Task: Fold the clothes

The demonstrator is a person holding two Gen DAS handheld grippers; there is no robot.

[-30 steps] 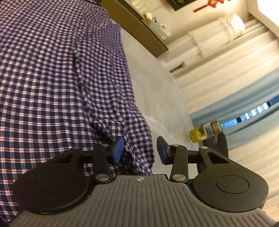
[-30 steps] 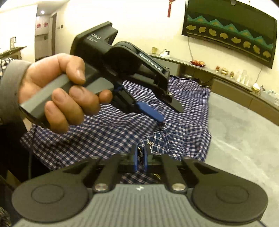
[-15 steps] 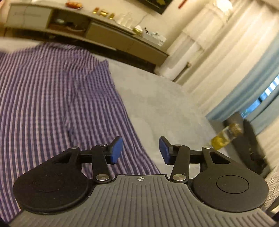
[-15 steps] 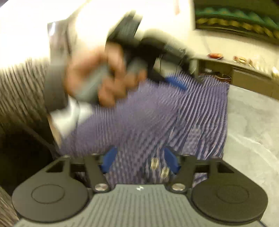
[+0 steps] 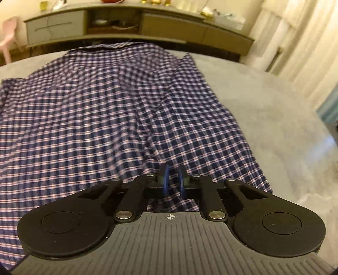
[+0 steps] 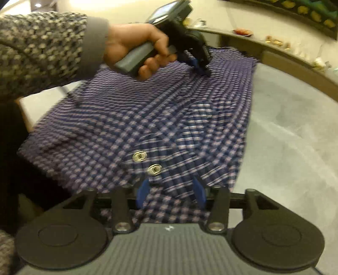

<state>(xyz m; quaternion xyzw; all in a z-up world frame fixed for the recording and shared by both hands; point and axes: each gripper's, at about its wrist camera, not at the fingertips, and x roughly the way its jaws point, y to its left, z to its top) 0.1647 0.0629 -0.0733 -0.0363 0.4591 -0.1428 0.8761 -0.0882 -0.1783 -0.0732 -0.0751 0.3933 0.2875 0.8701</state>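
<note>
Closing left gripper pinches shirt fold; right gripper half-spread, closing over cuff. Risk: thin bite slips, fold skews.

Home living room: long low sideboard with ornaments, pale curtains, framed wall picture.

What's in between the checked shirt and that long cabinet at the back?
In the left wrist view, only a bare strip of the grey surface separates the checked shirt from the long cabinet. Nothing else lies there.
</note>
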